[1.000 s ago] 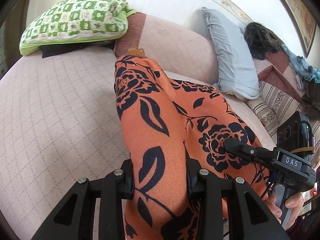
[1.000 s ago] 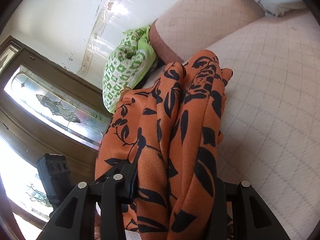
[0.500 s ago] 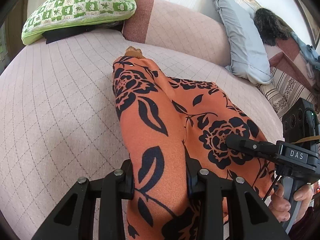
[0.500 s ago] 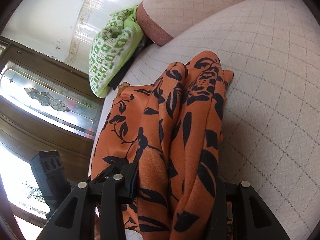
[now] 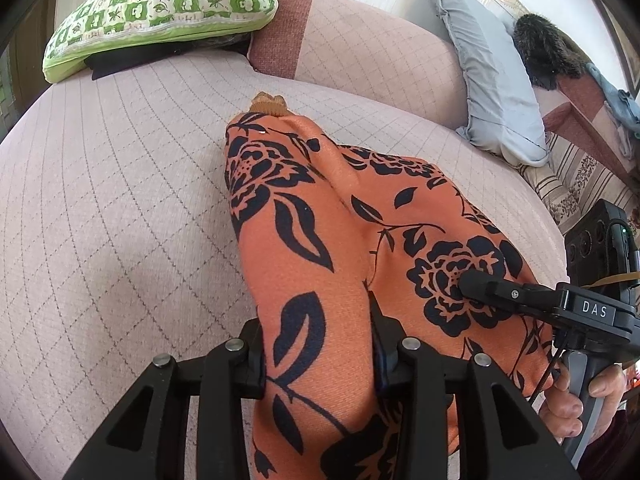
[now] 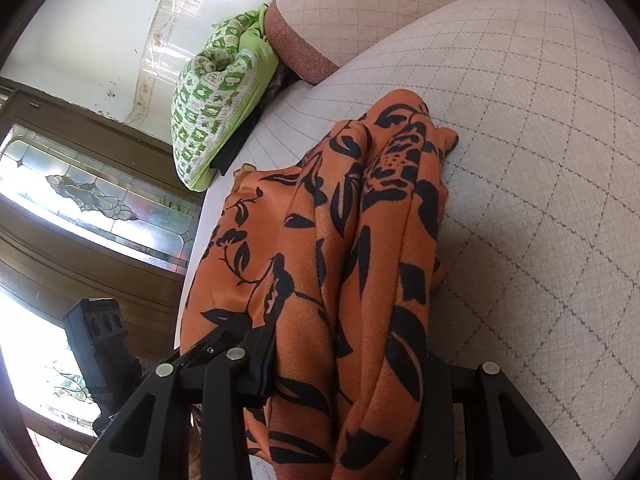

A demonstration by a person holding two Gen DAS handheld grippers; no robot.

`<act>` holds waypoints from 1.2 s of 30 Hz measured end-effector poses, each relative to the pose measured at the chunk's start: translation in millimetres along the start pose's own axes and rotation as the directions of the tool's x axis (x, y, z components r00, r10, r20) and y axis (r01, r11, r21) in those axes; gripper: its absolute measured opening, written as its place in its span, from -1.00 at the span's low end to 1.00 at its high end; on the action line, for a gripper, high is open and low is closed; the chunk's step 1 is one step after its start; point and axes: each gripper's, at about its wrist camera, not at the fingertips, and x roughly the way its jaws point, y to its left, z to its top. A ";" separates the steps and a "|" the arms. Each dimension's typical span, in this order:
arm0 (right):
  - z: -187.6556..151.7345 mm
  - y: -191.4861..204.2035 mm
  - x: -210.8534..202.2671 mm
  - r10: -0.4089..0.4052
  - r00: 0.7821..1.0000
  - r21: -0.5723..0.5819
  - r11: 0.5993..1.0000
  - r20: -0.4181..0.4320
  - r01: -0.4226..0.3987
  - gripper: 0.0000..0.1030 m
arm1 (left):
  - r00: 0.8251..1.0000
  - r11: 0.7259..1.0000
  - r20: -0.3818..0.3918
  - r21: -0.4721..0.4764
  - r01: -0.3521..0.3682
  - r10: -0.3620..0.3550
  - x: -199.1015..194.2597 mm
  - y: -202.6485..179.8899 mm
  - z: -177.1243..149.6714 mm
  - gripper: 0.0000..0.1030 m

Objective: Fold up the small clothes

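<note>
An orange garment with black flowers (image 5: 304, 248) lies stretched over the pink quilted sofa seat (image 5: 112, 200). My left gripper (image 5: 318, 356) is shut on a bunched fold of its near end. My right gripper (image 6: 352, 364) is shut on another bunched fold of the same garment (image 6: 360, 240). In the left wrist view the right gripper (image 5: 472, 286) shows at the right, its fingers pressed on the cloth. The garment's far end rests on the seat. The fingertips are hidden by cloth.
A green checked pillow (image 5: 160, 12) lies at the far left of the sofa, also seen in the right wrist view (image 6: 216, 92). A grey pillow (image 5: 492, 80) leans on the backrest (image 5: 380, 52). Dark fur and blue cloth (image 5: 548, 52) sit at the far right. A wooden door with glass (image 6: 80, 208) stands beyond.
Both grippers have lowered and pulled back with the garment, which now lies flatter and further down on the seat. Both stay shut on it.
</note>
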 end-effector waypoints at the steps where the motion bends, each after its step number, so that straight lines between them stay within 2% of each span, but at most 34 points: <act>1: 0.2 0.2 0.5 -0.001 1.000 -0.001 1.000 -0.001 0.001 -0.19 | 1.000 1.000 -0.001 -0.001 0.000 0.000 0.5 0.4 -0.3 -0.23; 6: 0.9 -3.8 0.9 0.008 1.000 0.007 1.000 -0.011 -0.008 -0.18 | 1.000 1.000 -0.006 -0.008 -0.002 0.002 4.6 2.2 -1.1 -0.15; 9: 2.7 -8.5 2.6 0.016 0.999 0.033 0.999 -0.031 -0.015 -0.02 | 1.000 0.999 -0.016 -0.025 -0.019 0.019 7.4 5.7 -2.4 0.04; 10: 3.1 -10.6 3.7 0.015 0.999 0.042 0.999 -0.039 -0.013 0.11 | 1.000 0.999 -0.019 -0.031 -0.024 0.023 8.4 6.7 -2.0 0.12; 11: 3.3 -11.7 4.0 0.006 0.999 0.045 0.999 -0.045 -0.003 0.15 | 0.999 0.999 -0.022 -0.034 -0.033 0.032 9.2 7.3 -1.7 0.30; 13: 4.5 -9.8 -0.3 -0.016 0.999 0.029 0.999 -0.045 0.018 0.19 | 0.996 0.996 -0.024 -0.031 -0.086 0.085 7.8 6.8 0.2 0.49; 16: 3.3 5.1 -24.5 -0.089 0.996 -0.038 0.995 0.021 0.090 0.22 | 0.987 0.987 0.003 -0.018 -0.159 0.159 -4.6 3.0 2.5 0.51; 17: 1.9 11.0 -34.7 -0.125 0.990 -0.062 0.990 0.058 0.128 0.23 | 0.979 0.979 0.013 -0.026 -0.202 0.202 -12.4 1.3 3.5 0.51; 18: -0.3 19.2 -48.8 -0.182 0.976 -0.089 0.977 0.119 0.193 0.24 | 0.972 0.972 0.025 -0.034 -0.234 0.235 -19.1 0.2 4.0 0.51; 20: -5.4 32.3 -71.8 -0.246 0.944 -0.115 0.955 0.221 0.275 0.24 | 0.940 0.944 0.089 -0.051 -0.325 0.329 -41.0 -5.9 4.2 0.52; 21: -11.1 38.7 -85.3 -0.257 0.928 -0.124 0.946 0.270 0.298 0.24 | 0.918 0.928 0.131 -0.060 -0.369 0.373 -55.2 -10.9 4.2 0.54; 23: -24.3 48.2 -108.9 -0.250 0.906 -0.136 0.941 0.341 0.311 0.24 | 0.887 0.908 0.195 -0.068 -0.413 0.418 -77.8 -19.7 3.1 0.65; 24: -30.7 52.5 -118.3 -0.243 0.898 -0.143 0.939 0.366 0.313 0.26 | 0.860 0.891 0.236 -0.075 -0.447 0.452 -93.7 -26.6 0.5 0.68; 26: -46.2 65.1 -137.7 -0.228 0.881 -0.165 0.933 0.415 0.319 0.26 | 0.821 0.867 0.287 -0.088 -0.490 0.493 -117.0 -34.0 -6.7 0.85; 27: -53.4 72.3 -146.0 -0.222 0.873 -0.180 0.928 0.434 0.326 0.26 | 0.809 0.862 0.308 -0.094 -0.498 0.501 -128.4 -38.4 -10.7 0.89; 28: -61.2 81.6 -154.4 -0.214 0.866 -0.204 0.920 0.452 0.334 0.26 | 0.806 0.866 0.326 -0.097 -0.491 0.493 -141.7 -42.9 -15.2 0.91; 31: -82.6 108.0 -173.1 -0.174 0.854 -0.284 0.894 0.491 0.345 0.26 | 0.821 0.886 0.343 -0.090 -0.454 0.456 -167.9 -47.5 -19.3 0.91; 32: -89.8 119.9 -176.5 -0.157 0.856 -0.317 0.884 0.493 0.345 0.26 | 0.817 0.885 0.351 -0.090 -0.457 0.457 -177.5 -50.0 -20.4 0.91; 36: -104.2 137.0 -182.4 -0.124 0.858 -0.364 0.868 0.498 0.336 0.27 | 0.770 0.866 0.410 -0.118 -0.486 0.489 -214.8 -59.7 -26.4 0.91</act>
